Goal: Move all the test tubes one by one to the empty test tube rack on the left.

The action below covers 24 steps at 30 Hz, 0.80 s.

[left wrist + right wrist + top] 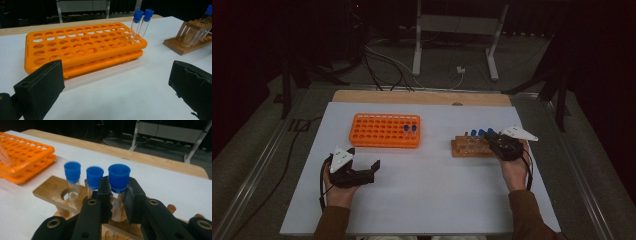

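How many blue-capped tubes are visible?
5: two in the orange rack, at one end; three in the wooden rack, one gripped by the right gripper, two beside it.

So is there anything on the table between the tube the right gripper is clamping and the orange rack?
Nothing visible. The right gripper is shut on the blue-capped tube in the wooden rack; bare white table lies between it and the orange rack. The open left gripper sits nearer the person.
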Motion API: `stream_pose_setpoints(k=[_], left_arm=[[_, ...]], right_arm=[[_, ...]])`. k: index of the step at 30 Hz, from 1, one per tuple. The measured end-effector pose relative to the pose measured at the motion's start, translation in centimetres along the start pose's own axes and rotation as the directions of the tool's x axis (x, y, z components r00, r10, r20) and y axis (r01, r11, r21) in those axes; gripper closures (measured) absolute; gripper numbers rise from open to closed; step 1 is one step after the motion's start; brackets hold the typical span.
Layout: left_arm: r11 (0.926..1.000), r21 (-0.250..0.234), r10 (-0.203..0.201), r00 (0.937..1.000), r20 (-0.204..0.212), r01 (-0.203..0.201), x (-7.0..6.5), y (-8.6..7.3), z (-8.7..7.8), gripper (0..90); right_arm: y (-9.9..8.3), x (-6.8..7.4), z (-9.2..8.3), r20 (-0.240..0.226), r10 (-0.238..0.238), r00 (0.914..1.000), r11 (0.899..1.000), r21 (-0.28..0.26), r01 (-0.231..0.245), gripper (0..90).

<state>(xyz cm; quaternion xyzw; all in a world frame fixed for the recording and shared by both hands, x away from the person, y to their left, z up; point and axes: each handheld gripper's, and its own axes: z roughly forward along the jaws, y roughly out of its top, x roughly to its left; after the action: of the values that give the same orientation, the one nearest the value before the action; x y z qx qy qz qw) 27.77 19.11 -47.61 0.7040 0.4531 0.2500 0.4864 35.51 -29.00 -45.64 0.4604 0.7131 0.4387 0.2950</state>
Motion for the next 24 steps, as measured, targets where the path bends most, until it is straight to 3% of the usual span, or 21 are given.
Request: stream_pose_setpoints(k=[20,24], left_arm=[[1.0000,0.004,0.001,1.0000,-0.001,-0.001,-0.1,-0.1,0.1,1.0],[1.0000,0.006,0.005,1.0000,-0.001,-0.005,-0.2,-0.1,0.2,1.0]], right_arm=[[3.7,-0.2,-3.7,0.002,-0.024,0.9997,0.995,-0.099,0.024,77.0],[4.1,0.0,-4.3,-0.016,-0.019,0.9997,0.994,-0.109,0.017,77.0]])
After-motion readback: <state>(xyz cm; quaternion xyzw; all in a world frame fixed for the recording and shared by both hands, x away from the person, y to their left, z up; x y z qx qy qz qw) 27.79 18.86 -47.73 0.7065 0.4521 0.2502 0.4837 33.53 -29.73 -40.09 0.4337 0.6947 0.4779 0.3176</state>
